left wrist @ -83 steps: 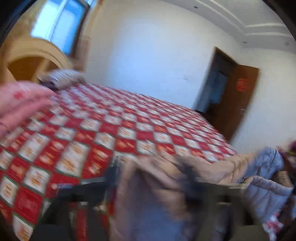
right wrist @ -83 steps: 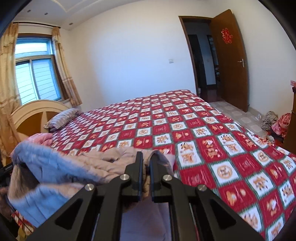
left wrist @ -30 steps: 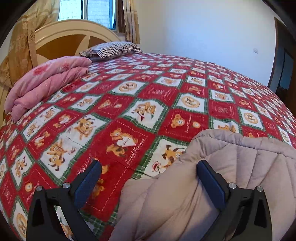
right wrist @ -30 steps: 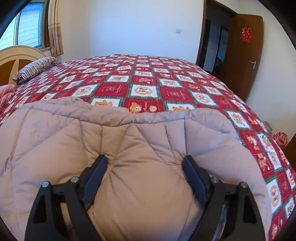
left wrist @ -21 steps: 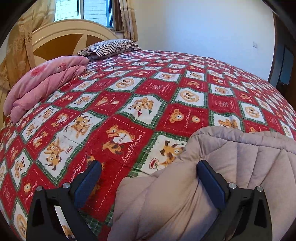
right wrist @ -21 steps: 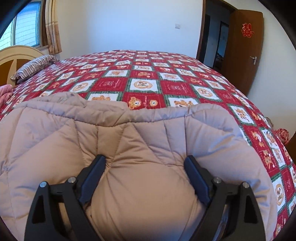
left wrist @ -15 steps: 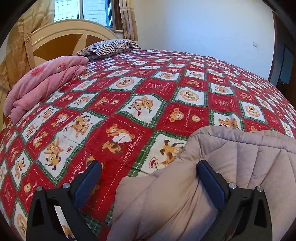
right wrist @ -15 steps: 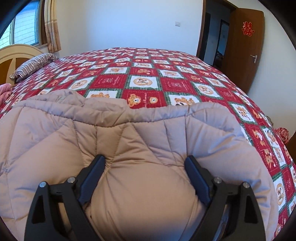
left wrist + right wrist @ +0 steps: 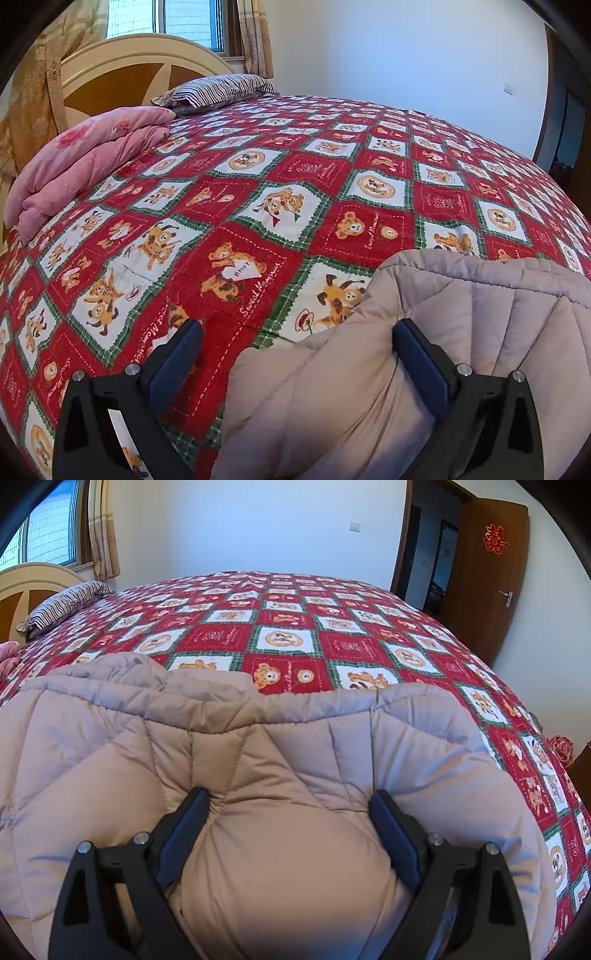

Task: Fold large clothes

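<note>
A puffy beige quilted coat (image 9: 258,746) lies spread on the near part of the bed. Its left edge shows in the left wrist view as a coat (image 9: 461,314) bulging at the lower right. My right gripper (image 9: 290,795) stands open over the coat, both fingers sunk into the padding, which swells up between them. My left gripper (image 9: 295,328) is open at the coat's left edge. Its left finger (image 9: 177,354) hangs over the bare bedcover and its right finger (image 9: 421,365) rests against the coat.
The red teddy-bear bedcover (image 9: 258,206) stretches away beyond the coat. A folded pink blanket (image 9: 85,158) and a striped pillow (image 9: 218,88) lie by the headboard (image 9: 129,70) at the left. A brown door (image 9: 487,572) stands open at the far right.
Earlier both grippers were shut on the coat and held it up. Now it lies on the bed and both stand open. Over the last second almost nothing has moved.
</note>
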